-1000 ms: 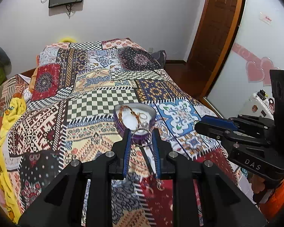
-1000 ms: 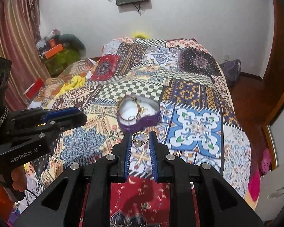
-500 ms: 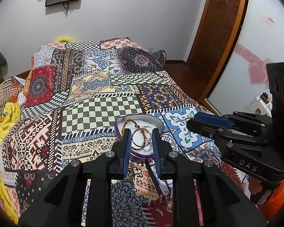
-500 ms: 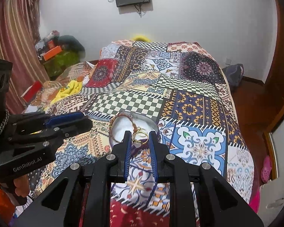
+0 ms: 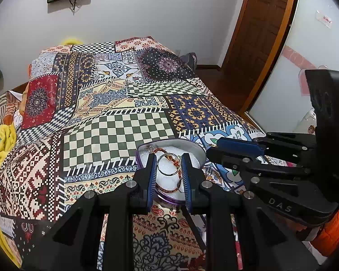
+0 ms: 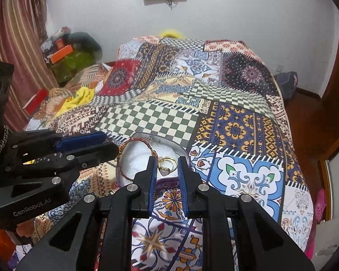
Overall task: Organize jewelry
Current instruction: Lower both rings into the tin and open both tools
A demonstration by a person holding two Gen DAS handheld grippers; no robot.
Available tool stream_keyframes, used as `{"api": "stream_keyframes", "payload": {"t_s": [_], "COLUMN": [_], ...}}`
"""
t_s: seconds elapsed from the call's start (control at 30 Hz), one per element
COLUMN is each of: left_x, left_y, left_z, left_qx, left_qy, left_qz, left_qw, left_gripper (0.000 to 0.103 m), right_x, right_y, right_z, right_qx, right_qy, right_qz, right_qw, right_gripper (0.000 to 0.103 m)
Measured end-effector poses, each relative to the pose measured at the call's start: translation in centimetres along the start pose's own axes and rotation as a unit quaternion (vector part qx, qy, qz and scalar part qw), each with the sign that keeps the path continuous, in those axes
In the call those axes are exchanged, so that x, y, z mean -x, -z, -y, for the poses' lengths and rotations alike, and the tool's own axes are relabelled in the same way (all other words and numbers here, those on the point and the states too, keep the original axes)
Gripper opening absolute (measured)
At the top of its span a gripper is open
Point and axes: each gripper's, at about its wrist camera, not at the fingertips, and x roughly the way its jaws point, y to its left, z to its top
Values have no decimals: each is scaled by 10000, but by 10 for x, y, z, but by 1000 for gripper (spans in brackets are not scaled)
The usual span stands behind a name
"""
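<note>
Left gripper (image 5: 168, 166) clamps a silver hoop (image 5: 168, 164) right over the purple heart-shaped box (image 5: 193, 150) on the bed (image 5: 115, 133). Right gripper (image 6: 167, 168) pinches a gold ring (image 6: 166, 166) above that same box, where a braided bracelet (image 6: 133, 142) lies on white padding.

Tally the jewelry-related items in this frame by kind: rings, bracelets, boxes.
Rings: 2, a silver ring in the left gripper and a gold ring in the right gripper
Braided bracelets: 1, the red bracelet in the box
Boxes: 1, the purple jewelry box
Total: 4
</note>
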Motion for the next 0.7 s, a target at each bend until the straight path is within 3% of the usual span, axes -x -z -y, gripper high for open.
{"api": "stream_keyframes", "payload": {"t_s": [0.7], "left_x": [-26], "left_y": [-4], "left_z": [-11], "left_qx": [42], "left_qy": [82], "left_qz": [-272], "left_qw": [9996], "left_gripper": [21], "right_x": [-35], "right_y": [-1], "right_z": [-2], "right_qx": [291], "right_qy": [-93], "right_qz": [-488], "right_qw": [9983], "right_gripper": [16]}}
